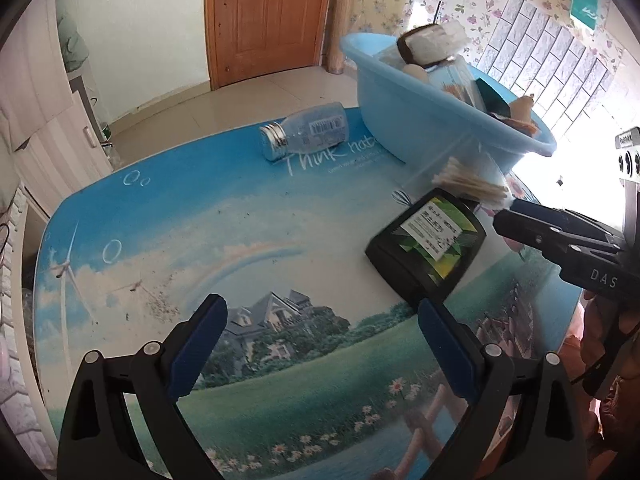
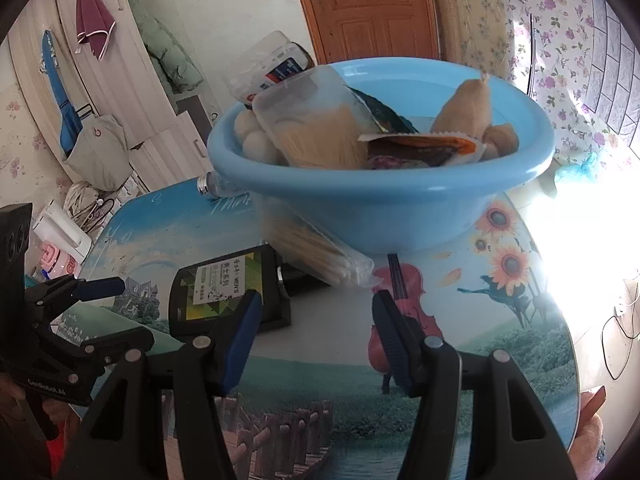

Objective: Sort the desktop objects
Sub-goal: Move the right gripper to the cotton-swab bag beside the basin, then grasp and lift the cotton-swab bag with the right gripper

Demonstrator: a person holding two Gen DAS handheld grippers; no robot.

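black bottle [image 1: 428, 240] lies flat beside blue basin [image 1: 420, 120].

White script on the tabletop [image 1: 120, 208] reads "Think", then what looks like "hat" running under the blue basin [image 1: 420, 120]. "DAS" shows on the right gripper [image 1: 504, 220]. The black box [image 2: 224, 288] carries "MEN'S" on its label; the rest is too small.

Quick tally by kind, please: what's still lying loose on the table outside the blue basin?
Clear bottle with silver cap: 1
Black box with green label: 1
Clear pack of cotton swabs: 1
Total loose on the table: 3
The blue basin already holds several items.
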